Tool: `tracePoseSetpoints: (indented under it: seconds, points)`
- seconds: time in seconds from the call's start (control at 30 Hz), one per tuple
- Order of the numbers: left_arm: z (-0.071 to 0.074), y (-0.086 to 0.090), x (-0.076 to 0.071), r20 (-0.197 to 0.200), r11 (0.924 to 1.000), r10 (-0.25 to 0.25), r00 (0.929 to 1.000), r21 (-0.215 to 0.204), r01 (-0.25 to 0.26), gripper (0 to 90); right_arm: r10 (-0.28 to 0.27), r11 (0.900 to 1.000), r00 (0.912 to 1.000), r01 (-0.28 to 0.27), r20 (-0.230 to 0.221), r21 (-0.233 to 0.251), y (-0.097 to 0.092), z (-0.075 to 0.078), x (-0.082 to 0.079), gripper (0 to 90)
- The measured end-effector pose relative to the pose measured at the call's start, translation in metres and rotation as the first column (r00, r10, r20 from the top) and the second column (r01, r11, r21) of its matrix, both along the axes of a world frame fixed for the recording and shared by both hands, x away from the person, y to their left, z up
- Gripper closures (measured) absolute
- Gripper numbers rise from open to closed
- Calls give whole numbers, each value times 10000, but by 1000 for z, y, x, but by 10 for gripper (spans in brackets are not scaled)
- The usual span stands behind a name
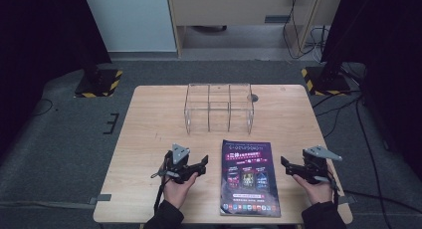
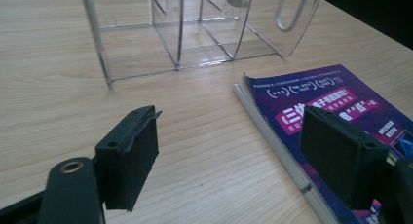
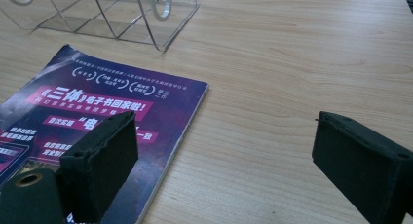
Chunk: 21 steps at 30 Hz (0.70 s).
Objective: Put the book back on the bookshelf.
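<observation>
A purple magazine (image 1: pixel 249 176) (image 2: pixel 331 97) (image 3: pixel 107 102) lies flat on the wooden table (image 1: pixel 149 119), near its front edge. Behind it stands a clear acrylic rack (image 1: pixel 219 107) (image 2: pixel 195 34) (image 3: pixel 122 19) with three compartments, all empty. My left gripper (image 1: pixel 201 164) (image 2: pixel 229 126) hovers just left of the magazine, open, its right jaw over the magazine's left edge. My right gripper (image 1: pixel 284 164) (image 3: pixel 224 131) is open to the right of the magazine, its left jaw over the cover's right edge. Nothing sits between either pair of jaws.
A round hole (image 1: pixel 254 97) is set in the table behind the rack. Two stand bases with yellow-black tape (image 1: pixel 99 82) (image 1: pixel 323 79) rest on the carpet beyond the far corners, and cables (image 1: pixel 358 124) trail on the floor at the right.
</observation>
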<state>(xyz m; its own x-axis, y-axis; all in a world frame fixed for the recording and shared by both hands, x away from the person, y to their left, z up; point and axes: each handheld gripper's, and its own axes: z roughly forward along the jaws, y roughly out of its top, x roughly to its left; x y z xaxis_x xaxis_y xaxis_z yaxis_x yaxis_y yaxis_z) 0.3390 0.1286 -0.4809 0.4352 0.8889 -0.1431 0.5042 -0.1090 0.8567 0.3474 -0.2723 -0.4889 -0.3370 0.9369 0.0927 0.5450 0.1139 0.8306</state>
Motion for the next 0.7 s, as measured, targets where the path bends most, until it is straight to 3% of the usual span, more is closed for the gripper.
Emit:
tracePoseSetpoints:
  seconds: [0.7]
  points:
    - [-16,-39,5,-595,9974,-704,9957,88,710,274,608,9981,9981,-609,-69,-113,17,-7,0,110]
